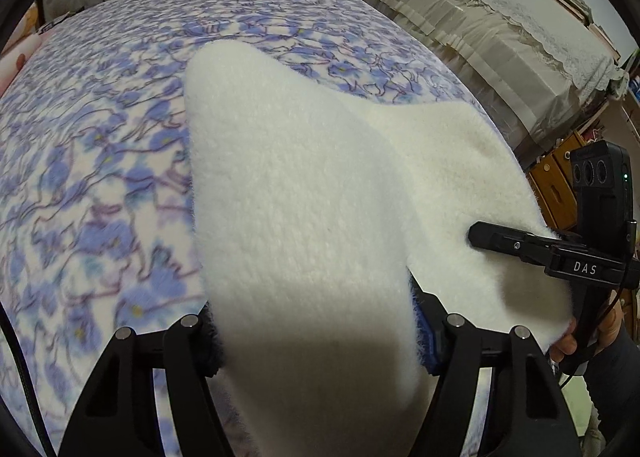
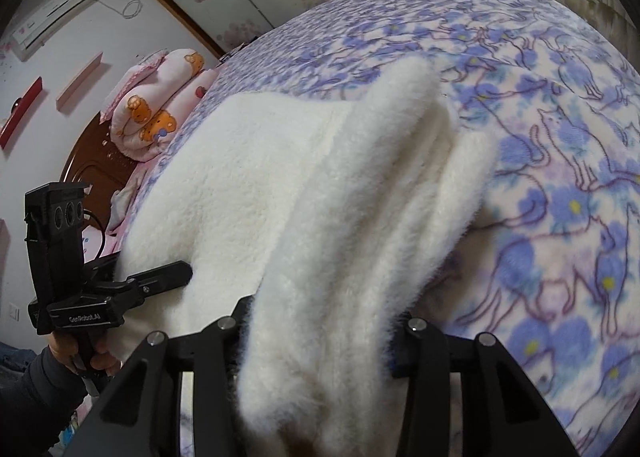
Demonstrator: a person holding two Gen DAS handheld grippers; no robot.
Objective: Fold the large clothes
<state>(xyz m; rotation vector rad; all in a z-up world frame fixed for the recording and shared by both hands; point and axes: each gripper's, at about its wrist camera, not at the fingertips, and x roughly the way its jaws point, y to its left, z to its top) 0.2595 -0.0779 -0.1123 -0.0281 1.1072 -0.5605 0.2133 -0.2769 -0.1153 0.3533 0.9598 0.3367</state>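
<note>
Each hand-held gripper, left (image 1: 316, 337) and right (image 2: 320, 331), clamps the white fleece garment (image 1: 304, 193), which stretches away ahead of both across the bed (image 1: 100, 145).

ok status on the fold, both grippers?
Left gripper shut on white fleece garment. Right gripper shut on it too. Near edge lifted off floral bedspread. Nothing in the way.

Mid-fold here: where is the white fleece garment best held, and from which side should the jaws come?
Grip the near hem of the white fleece garment, coming from the bed's near edge. It is thick and floppy, draped over the floral bedspread, so only the edge fits between the pads. The left gripper and right gripper already pinch it there.
</note>
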